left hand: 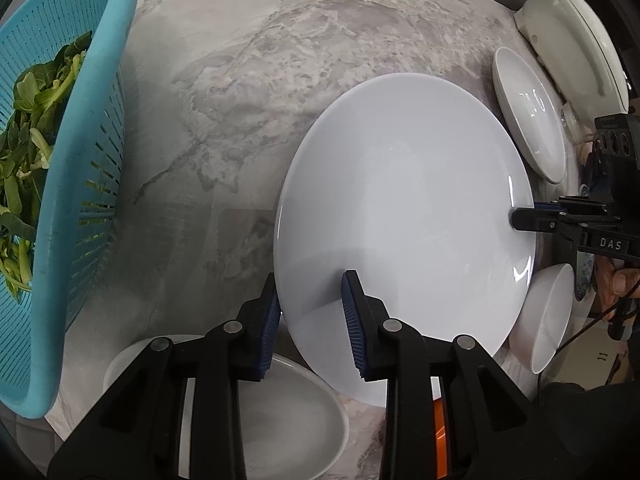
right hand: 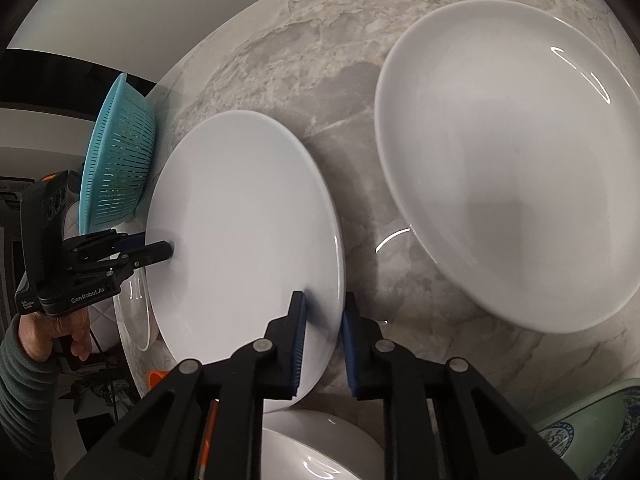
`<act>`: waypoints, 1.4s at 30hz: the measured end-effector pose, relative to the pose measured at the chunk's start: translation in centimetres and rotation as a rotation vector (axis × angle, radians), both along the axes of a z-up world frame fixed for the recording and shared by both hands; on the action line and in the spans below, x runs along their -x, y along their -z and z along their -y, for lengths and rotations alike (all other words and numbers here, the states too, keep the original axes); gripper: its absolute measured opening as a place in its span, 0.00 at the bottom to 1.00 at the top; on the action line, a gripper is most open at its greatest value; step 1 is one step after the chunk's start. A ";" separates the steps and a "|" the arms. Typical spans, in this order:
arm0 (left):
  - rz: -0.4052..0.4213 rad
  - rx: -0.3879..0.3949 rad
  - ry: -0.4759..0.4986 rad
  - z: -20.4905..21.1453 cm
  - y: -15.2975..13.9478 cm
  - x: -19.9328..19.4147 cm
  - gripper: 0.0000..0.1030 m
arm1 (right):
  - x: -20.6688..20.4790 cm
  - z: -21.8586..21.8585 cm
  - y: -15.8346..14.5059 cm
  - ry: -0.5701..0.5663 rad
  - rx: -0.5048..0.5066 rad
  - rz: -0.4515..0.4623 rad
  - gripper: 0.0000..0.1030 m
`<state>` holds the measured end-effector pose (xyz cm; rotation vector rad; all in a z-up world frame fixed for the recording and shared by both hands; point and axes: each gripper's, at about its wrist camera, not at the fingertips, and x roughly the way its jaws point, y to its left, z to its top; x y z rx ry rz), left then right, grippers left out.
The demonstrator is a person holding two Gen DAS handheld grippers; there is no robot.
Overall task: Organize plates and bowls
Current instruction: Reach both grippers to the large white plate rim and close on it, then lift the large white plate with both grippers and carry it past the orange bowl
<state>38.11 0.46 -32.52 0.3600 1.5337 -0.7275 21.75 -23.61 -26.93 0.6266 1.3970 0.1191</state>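
Observation:
A large white plate [left hand: 404,232] is held above the marble table [left hand: 260,80] by both grippers. My left gripper [left hand: 312,316] straddles its near rim, one pad above and one below, shut on it. My right gripper [left hand: 520,216] grips the opposite rim. In the right wrist view the same plate [right hand: 240,232] sits between my right gripper's [right hand: 324,340] pads, and the left gripper [right hand: 156,248] holds its far edge. A second large white plate [right hand: 508,160] lies on the table to the right.
A blue colander [left hand: 60,184] of green vegetables stands at the left. A white bowl [left hand: 280,412] sits below the left gripper. Another white dish [left hand: 528,116] and a small bowl [left hand: 548,316] are at the right. A patterned plate [right hand: 600,428] lies at the lower right.

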 end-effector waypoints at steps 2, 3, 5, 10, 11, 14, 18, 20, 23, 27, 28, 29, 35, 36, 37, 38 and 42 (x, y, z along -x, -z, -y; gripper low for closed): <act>-0.005 0.004 -0.009 -0.1 -0.2 -0.2 0.25 | -0.1 0.1 0.0 0.003 -0.006 -0.002 0.19; -0.007 0.004 -0.012 0.0 -0.3 -0.3 0.25 | -0.1 0.3 0.0 0.007 -0.008 -0.002 0.19; -0.008 0.000 -0.015 0.2 -0.5 -0.5 0.24 | -0.2 0.5 -0.1 0.013 -0.012 0.000 0.18; -0.005 -0.007 -0.023 0.6 -1.0 -1.1 0.24 | -0.2 0.9 -0.3 0.026 -0.021 0.001 0.18; -0.005 -0.008 -0.025 0.7 -1.1 -1.3 0.24 | -0.1 1.0 -0.5 0.024 -0.019 0.003 0.18; -0.006 -0.015 -0.025 1.1 -1.4 -1.6 0.24 | -0.2 1.2 -0.6 0.028 -0.025 -0.002 0.17; -0.007 -0.031 -0.019 1.5 -1.8 -1.9 0.24 | -0.1 1.9 -0.5 0.049 -0.050 -0.011 0.17; -0.010 -0.034 -0.023 1.7 -2.0 -2.1 0.24 | 0.0 2.0 -0.5 0.051 -0.052 -0.012 0.17; -0.016 -0.035 -0.029 2.1 -2.4 -2.6 0.23 | 0.1 2.3 -0.7 0.055 -0.057 -0.011 0.17; -0.021 -0.043 -0.026 2.6 -2.8 -3.2 0.23 | 0.2 3.0 -1.0 0.067 -0.072 -0.007 0.17; -0.023 -0.047 -0.026 2.7 -3.0 -3.4 0.23 | 0.2 3.2 -1.0 0.070 -0.076 -0.007 0.17; -0.027 -0.052 -0.025 2.8 -3.0 -3.6 0.23 | 0.3 3.4 -1.0 0.073 -0.082 -0.009 0.17; -0.042 -0.072 -0.007 3.8 -4.0 -4.1 0.24 | 1.0 4.4 -1.0 0.080 -0.118 -0.024 0.17; -0.047 -0.075 -0.006 3.9 -4.3 -4.1 0.24 | 1.2 4.6 -1.2 0.082 -0.124 -0.024 0.17; -0.050 -0.079 -0.003 4.0 -4.5 -4.1 0.24 | 1.2 5.2 -1.4 0.083 -0.131 -0.024 0.17; -0.053 -0.083 -0.001 4.1 -4.7 -3.9 0.24 | 1.3 5.5 -1.7 0.085 -0.139 -0.024 0.16; -0.048 -0.112 0.024 4.0 -6.2 -2.7 0.24 | 1.9 6.4 -3.3 0.084 -0.167 -0.014 0.16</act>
